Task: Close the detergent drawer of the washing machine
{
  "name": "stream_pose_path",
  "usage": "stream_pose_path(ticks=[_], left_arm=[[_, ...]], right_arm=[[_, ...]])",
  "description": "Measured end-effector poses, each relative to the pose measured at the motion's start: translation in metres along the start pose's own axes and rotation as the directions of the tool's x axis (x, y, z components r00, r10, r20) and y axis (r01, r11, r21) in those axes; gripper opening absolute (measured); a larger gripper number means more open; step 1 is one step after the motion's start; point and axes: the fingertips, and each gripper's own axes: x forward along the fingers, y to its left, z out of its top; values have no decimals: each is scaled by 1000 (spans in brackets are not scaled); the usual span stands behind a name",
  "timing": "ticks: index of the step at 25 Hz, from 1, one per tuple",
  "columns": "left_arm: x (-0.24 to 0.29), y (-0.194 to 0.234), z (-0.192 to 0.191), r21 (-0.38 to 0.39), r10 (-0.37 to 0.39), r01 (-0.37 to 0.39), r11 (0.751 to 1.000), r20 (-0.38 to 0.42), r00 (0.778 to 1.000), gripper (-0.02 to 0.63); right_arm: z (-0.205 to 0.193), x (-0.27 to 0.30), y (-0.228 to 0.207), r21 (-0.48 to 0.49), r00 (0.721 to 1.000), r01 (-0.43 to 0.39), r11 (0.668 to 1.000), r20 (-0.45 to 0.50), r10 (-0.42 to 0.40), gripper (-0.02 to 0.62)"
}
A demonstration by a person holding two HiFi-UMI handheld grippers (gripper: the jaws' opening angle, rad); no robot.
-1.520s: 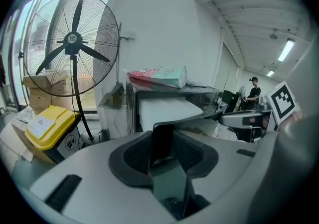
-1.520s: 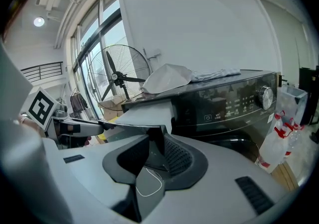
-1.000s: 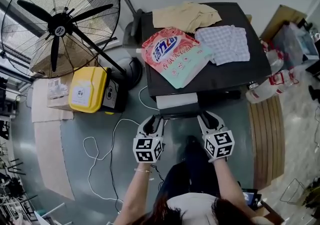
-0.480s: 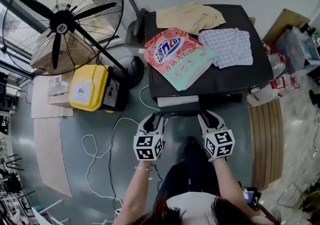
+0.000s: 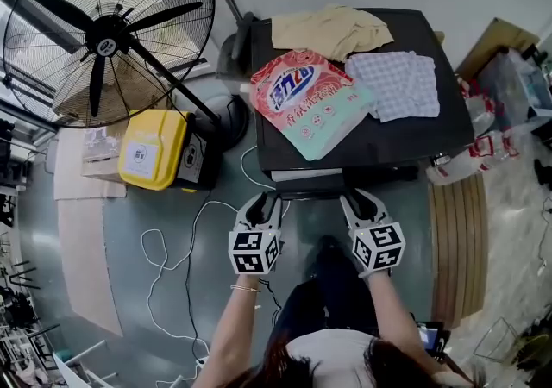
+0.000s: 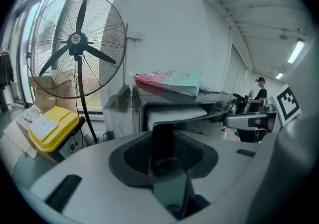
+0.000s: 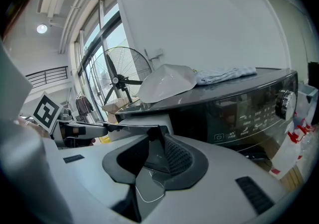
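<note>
The detergent drawer (image 5: 306,174) protrudes slightly from the front of the washing machine (image 5: 405,140), on its left side. The left gripper (image 5: 262,205) and the right gripper (image 5: 360,203) sit at opposite ends of the drawer's dark front panel (image 7: 124,129). Both sets of jaws stand wide apart, each straddling a panel end without clamping it.

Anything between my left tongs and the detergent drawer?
Nothing shows there. The left tongs point at the white detergent drawer, which the left gripper view shows just past their tips. I can't tell whether they touch.
</note>
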Motion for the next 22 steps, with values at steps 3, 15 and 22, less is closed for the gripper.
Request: stream_pose_path(ticks=[3, 15, 22], left_arm=[[0, 0, 1, -5, 2, -2, 1000, 1, 1000, 140], [8, 5, 7, -26, 30, -30, 999, 14, 999, 140], [25, 14, 22, -18, 48, -48, 999, -3, 999, 138]], right_arm=[[1, 0, 0, 22, 1000, -7, 1000, 2, 7, 120], [7, 9, -5, 35, 1000, 3, 999, 19, -4, 121], [21, 27, -12, 30, 1000, 15, 999, -4, -15, 117]])
